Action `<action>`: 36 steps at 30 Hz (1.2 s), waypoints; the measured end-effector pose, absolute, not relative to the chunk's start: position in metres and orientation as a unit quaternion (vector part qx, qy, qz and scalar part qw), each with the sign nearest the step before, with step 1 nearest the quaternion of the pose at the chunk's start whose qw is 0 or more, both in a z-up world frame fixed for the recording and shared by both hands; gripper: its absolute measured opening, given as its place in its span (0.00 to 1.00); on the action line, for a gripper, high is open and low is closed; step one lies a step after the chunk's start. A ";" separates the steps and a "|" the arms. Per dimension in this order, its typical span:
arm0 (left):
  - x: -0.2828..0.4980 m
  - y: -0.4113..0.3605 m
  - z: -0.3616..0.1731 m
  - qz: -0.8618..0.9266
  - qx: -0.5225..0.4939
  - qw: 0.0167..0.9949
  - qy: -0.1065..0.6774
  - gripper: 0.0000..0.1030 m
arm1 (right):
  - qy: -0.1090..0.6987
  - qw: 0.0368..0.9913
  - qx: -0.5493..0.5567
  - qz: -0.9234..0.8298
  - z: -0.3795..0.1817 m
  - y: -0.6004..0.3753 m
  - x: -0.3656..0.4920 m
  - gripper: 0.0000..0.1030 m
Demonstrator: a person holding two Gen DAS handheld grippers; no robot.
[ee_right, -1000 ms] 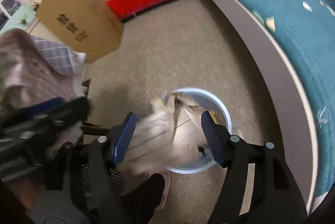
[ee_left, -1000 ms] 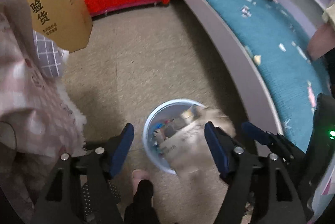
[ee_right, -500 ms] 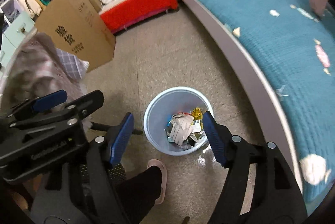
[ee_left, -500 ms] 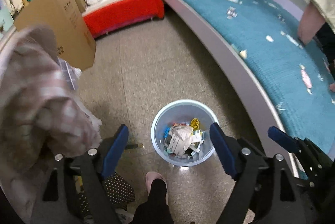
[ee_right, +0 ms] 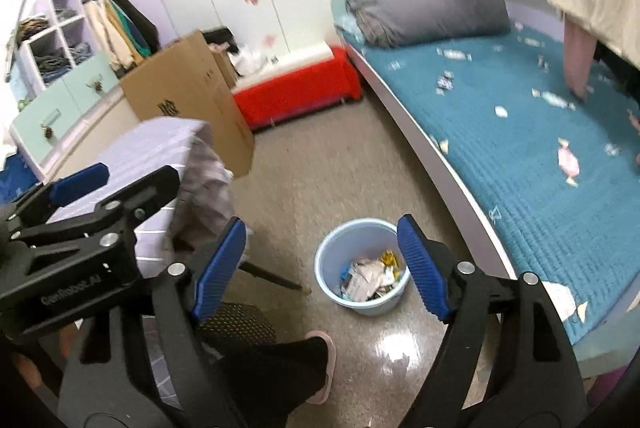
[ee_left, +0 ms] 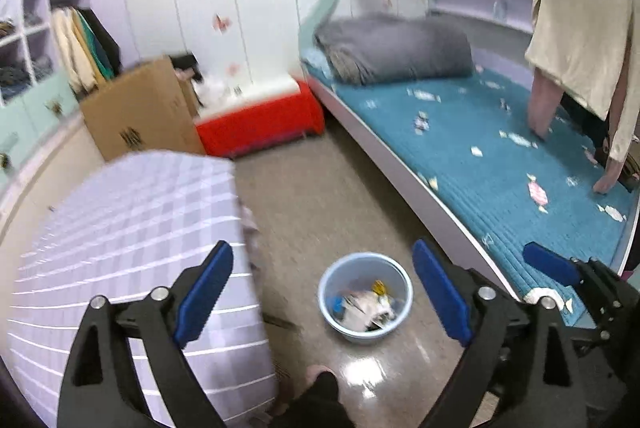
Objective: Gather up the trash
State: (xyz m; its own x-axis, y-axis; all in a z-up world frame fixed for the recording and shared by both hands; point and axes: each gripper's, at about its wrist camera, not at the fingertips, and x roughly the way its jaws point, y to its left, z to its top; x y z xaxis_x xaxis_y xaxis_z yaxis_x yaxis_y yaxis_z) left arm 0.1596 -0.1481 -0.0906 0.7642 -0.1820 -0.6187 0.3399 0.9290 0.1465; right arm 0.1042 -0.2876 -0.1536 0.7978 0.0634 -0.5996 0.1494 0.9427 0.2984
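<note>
A light blue bin point(ee_left: 365, 298) point(ee_right: 362, 265) stands on the floor, holding crumpled paper and wrappers point(ee_right: 368, 278). Both grippers hang high above it. My left gripper point(ee_left: 322, 294) has its jaws still opening, with nothing between the blue pads. My right gripper point(ee_right: 320, 264) is also opening and empty; it shows at the right edge of the left wrist view, and the left gripper shows at the left of the right wrist view. Several candy wrappers point(ee_right: 568, 160) lie scattered over the teal bed cover point(ee_left: 500, 163).
A checked cloth covers a table point(ee_left: 132, 240) on the left. A cardboard box point(ee_right: 192, 87) and a red bench point(ee_right: 296, 93) stand farther back. A grey duvet point(ee_left: 392, 49) lies at the bed's head. A person's leg and pink slipper point(ee_right: 320, 364) are near the bin.
Both grippers let a wad of paper fall into the bin, then rose and drew back, opening wider. The bin now looks smaller and the far wall has come into view.
</note>
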 end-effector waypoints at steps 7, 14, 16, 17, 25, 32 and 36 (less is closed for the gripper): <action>0.110 -0.100 -0.040 -0.127 0.111 0.946 0.276 0.91 | 0.270 0.950 0.156 0.005 -0.114 -0.253 0.061 0.79; 0.057 -0.069 -0.002 -0.116 0.103 0.963 0.222 0.94 | 0.229 0.964 0.134 -0.001 -0.084 -0.234 0.018 0.80; 0.045 -0.063 0.006 -0.103 0.104 0.968 0.205 0.94 | 0.213 0.969 0.125 -0.006 -0.077 -0.231 0.005 0.81; 0.039 -0.061 0.009 -0.099 0.105 0.970 0.197 0.95 | 0.205 0.971 0.122 -0.009 -0.073 -0.229 -0.001 0.82; 0.014 -0.041 0.025 -0.096 0.097 0.976 0.167 0.95 | 0.164 0.980 0.115 -0.008 -0.055 -0.222 -0.031 0.84; 0.008 -0.033 0.025 -0.083 0.103 0.978 0.159 0.95 | 0.144 0.983 0.117 -0.009 -0.050 -0.220 -0.042 0.85; 0.009 -0.028 0.024 -0.077 0.100 0.979 0.158 0.95 | 0.145 0.983 0.114 -0.005 -0.051 -0.215 -0.040 0.86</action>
